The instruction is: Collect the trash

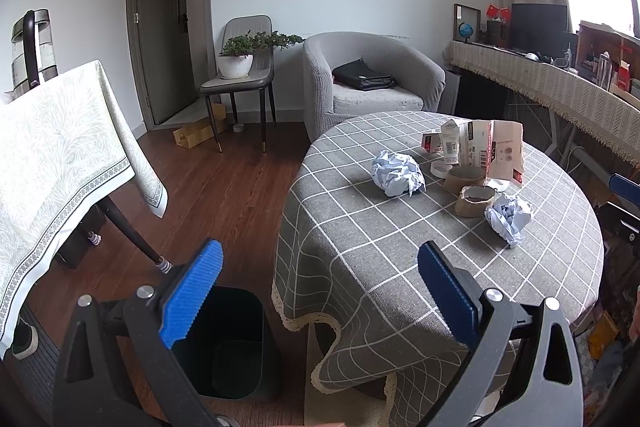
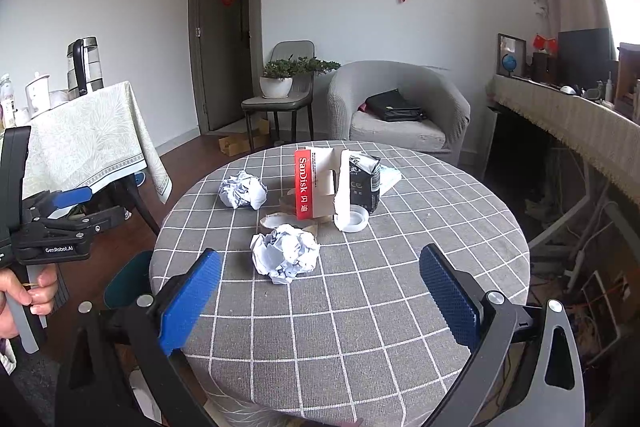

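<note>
A round table [image 1: 400,267] with a grey checked cloth holds the trash: two crumpled paper balls [image 1: 398,174] [image 1: 509,218], brown cardboard tape rings [image 1: 476,201], a white tape roll [image 2: 352,219], a red and white SanDisk carton [image 2: 314,187] and a black and white carton [image 2: 365,179]. A black trash bin [image 1: 236,343] stands on the floor left of the table. My left gripper [image 1: 320,291] is open and empty, between bin and table edge. My right gripper [image 2: 320,291] is open and empty, just short of the near paper ball [image 2: 286,253].
A side table [image 1: 60,155] with a pale cloth stands at the left. A grey armchair [image 1: 372,79] with a black bag, a chair with a potted plant [image 1: 236,61] and a long cluttered desk [image 1: 560,87] lie beyond. The left gripper body shows in the right wrist view [image 2: 52,227].
</note>
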{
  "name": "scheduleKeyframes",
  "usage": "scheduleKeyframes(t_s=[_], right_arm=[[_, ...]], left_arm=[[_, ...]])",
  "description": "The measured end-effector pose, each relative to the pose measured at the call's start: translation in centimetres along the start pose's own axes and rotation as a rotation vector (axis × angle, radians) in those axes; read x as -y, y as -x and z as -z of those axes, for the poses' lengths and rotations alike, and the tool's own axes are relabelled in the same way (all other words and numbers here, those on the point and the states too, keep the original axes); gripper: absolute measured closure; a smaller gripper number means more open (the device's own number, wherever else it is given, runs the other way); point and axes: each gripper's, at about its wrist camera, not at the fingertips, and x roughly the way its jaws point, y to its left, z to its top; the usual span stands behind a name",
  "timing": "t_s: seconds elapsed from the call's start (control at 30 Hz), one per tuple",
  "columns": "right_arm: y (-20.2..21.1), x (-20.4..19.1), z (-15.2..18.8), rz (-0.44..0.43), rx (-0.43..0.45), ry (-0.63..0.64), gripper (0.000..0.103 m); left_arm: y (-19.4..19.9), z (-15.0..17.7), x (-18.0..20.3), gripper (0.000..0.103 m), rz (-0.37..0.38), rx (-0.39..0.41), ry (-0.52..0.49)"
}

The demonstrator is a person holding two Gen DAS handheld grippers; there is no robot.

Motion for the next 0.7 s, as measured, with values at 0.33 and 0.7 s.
scheduleKeyframes(t_s=[0.33,0.7], right_arm=[[-0.03,0.04,-0.07,0.002,-0.001,0.002,0.003],[-0.13,0.19,-0.03,0.0,-0.005,0.003,0.003]], left_arm=[[-0.03,-0.01,-0.05,0.003,0.0,0.0,0.0],[-0.12,0.04,-0.15,0.003,0.002,-0.003,0.006]])
